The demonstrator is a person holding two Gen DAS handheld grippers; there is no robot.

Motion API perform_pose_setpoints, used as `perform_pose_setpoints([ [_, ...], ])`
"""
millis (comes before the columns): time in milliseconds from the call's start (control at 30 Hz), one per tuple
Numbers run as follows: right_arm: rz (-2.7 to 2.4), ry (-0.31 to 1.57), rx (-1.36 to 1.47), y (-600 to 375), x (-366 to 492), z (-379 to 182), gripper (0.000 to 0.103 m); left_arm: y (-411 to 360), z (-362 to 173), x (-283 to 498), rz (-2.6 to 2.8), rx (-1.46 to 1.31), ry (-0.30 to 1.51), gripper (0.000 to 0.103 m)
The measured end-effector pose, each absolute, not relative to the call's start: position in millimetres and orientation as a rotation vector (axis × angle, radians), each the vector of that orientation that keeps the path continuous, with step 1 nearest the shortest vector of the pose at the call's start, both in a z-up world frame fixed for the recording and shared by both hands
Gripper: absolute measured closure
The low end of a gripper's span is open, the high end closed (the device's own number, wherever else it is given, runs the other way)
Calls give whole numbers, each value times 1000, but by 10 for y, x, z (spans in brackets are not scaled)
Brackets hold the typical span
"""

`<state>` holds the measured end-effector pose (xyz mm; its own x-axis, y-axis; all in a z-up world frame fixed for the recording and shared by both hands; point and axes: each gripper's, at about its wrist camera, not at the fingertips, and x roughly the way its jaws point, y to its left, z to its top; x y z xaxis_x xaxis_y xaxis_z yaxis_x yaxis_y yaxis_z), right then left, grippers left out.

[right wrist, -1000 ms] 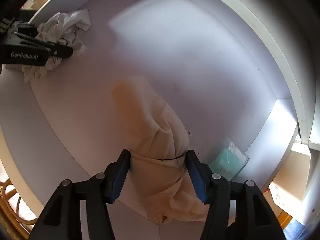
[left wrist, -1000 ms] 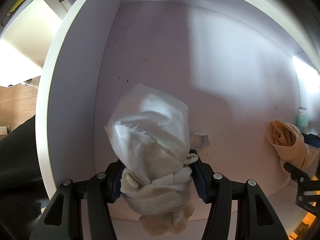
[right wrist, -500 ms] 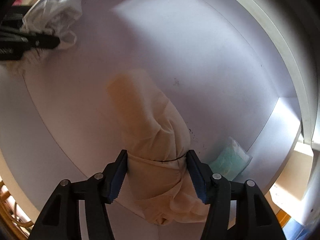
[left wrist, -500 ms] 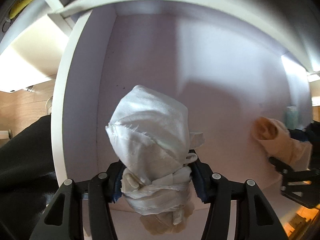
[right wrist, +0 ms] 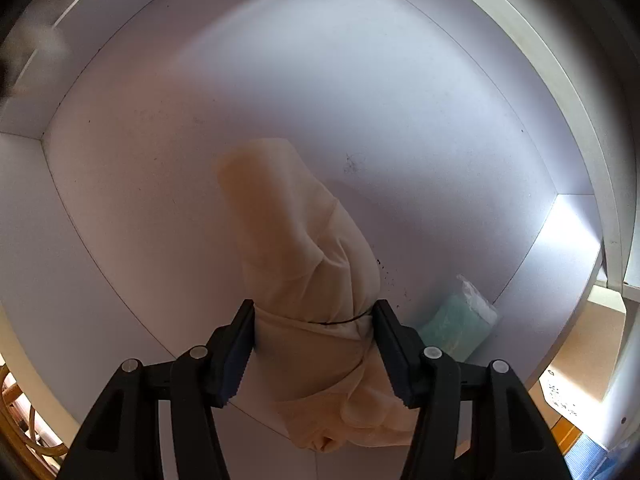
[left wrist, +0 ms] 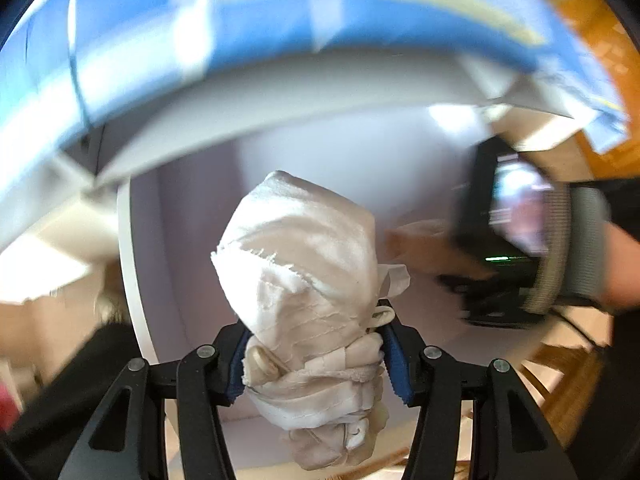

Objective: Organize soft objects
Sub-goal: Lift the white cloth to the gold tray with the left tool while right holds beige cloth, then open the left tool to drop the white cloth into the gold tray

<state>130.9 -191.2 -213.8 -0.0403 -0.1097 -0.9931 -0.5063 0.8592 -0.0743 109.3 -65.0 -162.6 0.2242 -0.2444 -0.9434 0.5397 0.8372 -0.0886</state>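
On my left wrist camera the view is smeared with motion. At the left edge I see a dark sleeve point(left wrist: 68, 396), then the white side wall of the cabinet point(left wrist: 132, 280). My left gripper point(left wrist: 316, 360) has its blue-padded jaws pressed against both sides of a bundled white cloth point(left wrist: 304, 280), which sticks up out of the grip, clear of the white shelf floor beneath it. A blurred blue and white striped surface point(left wrist: 280, 20) arcs across the top. Further right sits the other handheld gripper unit, black with a lit screen point(left wrist: 516, 208), a gloved hand point(left wrist: 580, 248) around it.

On my right wrist camera, my right gripper point(right wrist: 316, 348) is clamped on a rolled cream cloth point(right wrist: 296, 248), its far end pointing toward the shelf floor point(right wrist: 160, 160); whether it touches I cannot tell. To its right, a pale green packet in clear wrap point(right wrist: 456, 328) lies near the right wall.
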Motion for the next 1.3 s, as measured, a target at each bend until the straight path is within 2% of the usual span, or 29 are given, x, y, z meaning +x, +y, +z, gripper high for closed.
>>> perform_pose_setpoints([
  [167,342,1596,-499,-1915,1339,-2127,44,-748,-995,937,-691,359,1111,46],
  [333,342,1595,-504,-1882,1356,-2088,44,-722,-366,1034,-756,293,1056,46],
  [500,343,1595,-504,-1904,1355,-2125,44,-617,351,1370,-744,186,989,46],
  [667,343,1594,-508,-1887,1296,-2109,44,-653,750,1889,-670,177,918,46],
  [933,346,1594,-507,-1877,1278,-2114,44,-734,774,2597,-566,131,940,46],
  [1300,345,1600,-499,-1903,1288,-2127,44,-846,288,2980,-518,35,1073,46],
])
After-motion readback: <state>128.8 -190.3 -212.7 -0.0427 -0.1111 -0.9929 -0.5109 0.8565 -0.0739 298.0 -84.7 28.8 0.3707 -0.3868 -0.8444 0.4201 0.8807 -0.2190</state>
